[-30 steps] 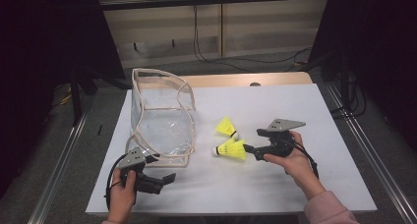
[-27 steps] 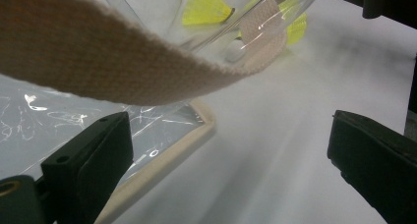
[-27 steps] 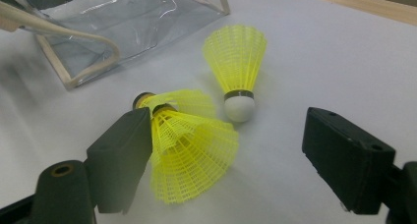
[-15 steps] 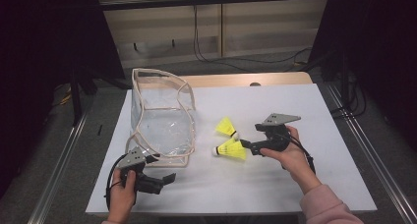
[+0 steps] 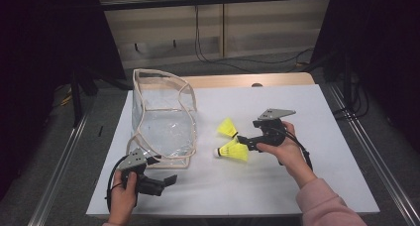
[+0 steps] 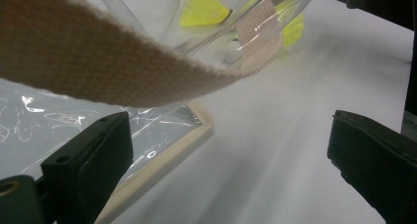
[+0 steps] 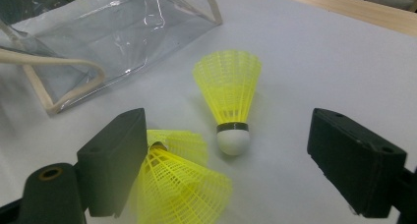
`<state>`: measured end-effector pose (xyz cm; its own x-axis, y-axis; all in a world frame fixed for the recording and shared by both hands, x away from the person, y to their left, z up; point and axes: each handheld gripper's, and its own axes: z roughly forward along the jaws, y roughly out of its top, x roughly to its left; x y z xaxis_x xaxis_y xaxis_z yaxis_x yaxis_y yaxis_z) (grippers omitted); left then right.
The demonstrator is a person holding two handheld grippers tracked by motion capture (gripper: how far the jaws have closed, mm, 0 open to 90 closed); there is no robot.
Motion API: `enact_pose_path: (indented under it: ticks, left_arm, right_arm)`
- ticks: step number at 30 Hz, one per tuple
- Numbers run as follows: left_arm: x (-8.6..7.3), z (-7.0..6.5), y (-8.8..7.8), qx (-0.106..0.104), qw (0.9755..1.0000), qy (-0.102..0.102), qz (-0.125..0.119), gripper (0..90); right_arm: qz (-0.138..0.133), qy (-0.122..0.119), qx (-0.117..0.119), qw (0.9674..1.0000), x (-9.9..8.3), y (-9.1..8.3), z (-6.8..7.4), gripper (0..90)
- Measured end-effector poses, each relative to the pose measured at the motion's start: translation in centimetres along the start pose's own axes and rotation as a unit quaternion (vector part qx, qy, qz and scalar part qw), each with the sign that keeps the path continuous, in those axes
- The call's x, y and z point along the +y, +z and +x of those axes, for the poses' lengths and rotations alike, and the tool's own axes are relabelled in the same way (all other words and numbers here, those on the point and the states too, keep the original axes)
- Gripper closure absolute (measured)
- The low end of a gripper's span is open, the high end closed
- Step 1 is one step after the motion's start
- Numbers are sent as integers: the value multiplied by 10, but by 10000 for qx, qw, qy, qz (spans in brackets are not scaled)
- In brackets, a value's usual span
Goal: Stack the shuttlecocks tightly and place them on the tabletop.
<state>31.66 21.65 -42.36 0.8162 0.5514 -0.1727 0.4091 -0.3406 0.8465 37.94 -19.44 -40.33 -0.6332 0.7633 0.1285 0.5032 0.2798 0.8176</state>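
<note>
the right claw (image 5: 243,142) is spread wide and grasps nothing; its jaws have just been opening, and in the right gripper view the near shuttlecock (image 7: 184,184) lies low between them, its yellow skirt against the left jaw, not pinched. the second shuttlecock (image 7: 230,98) lies on the white table (image 5: 317,112) just ahead of that claw, between the lines of the two jaws, its white cork tip pointing back toward the claw. in the high view both shuttlecocks sit right at the tips of the right claw, on the side toward the clear bag (image 5: 163,118). the left claw (image 5: 168,179) is also released, jaws wide apart and empty, resting near the table's front edge. the bag stands just ahead of it, with a beige strap (image 6: 113,62) hanging above its left jaw.
</note>
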Motion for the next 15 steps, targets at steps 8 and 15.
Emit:
enact_pose_path:
  ticks: [8, 15]
  left_arm:
    - [0, 0, 0, -30, 10000, -15, -34, 33]
    - [0, 0, 1, -43, 10000, -13, -47, 33]
  right_arm:
    - [91, -48, -89, 9999, 11, 12, -2, 144]
    - [162, -25, -115, 9998, 17, 20, -2, 138]
